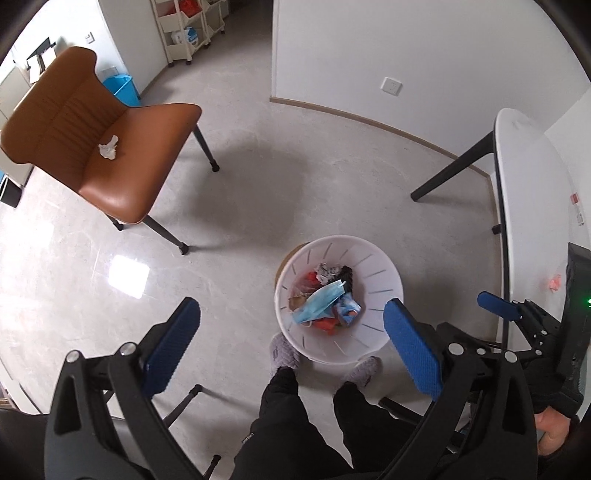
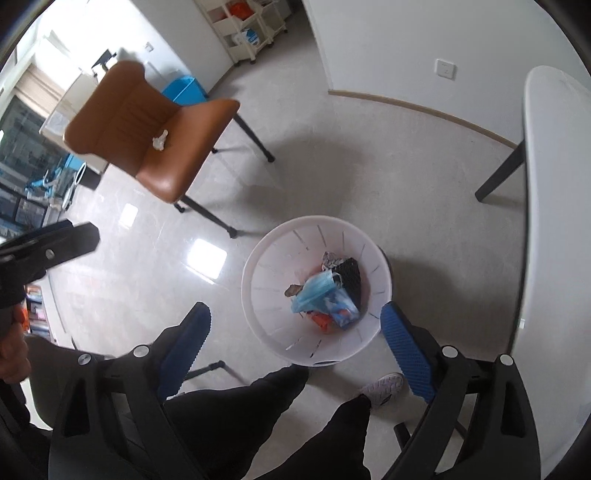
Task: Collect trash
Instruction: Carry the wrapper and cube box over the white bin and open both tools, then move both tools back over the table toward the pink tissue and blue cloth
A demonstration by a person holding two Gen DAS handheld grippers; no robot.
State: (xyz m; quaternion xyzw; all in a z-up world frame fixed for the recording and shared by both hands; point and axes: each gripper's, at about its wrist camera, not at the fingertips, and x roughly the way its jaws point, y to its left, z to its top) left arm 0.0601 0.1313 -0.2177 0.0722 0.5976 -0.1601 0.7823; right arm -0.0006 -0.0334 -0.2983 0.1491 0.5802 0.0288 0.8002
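Observation:
A white slotted trash bin [image 1: 384, 280] stands on the floor, also in the right wrist view [image 2: 266, 280]. It holds a blue face mask [image 1: 319, 301] [image 2: 314, 290] and mixed wrappers. A crumpled white tissue [image 1: 108, 147] [image 2: 160, 140] lies on the seat of a brown chair [image 1: 110, 173] [image 2: 173, 158]. A small pink scrap [image 1: 554, 282] lies on the white table [image 1: 528, 221]. My left gripper [image 1: 291, 343] is open and empty above the bin. My right gripper [image 2: 295, 336] is open and empty above the bin; it also shows in the left wrist view [image 1: 495, 304].
The person's legs and slippers [image 1: 284, 350] stand beside the bin. The white table [image 2: 554, 221] with black legs is at the right. A blue bin [image 1: 122, 88] and shelf carts [image 1: 184, 29] stand by the far wall. A black chair base is below.

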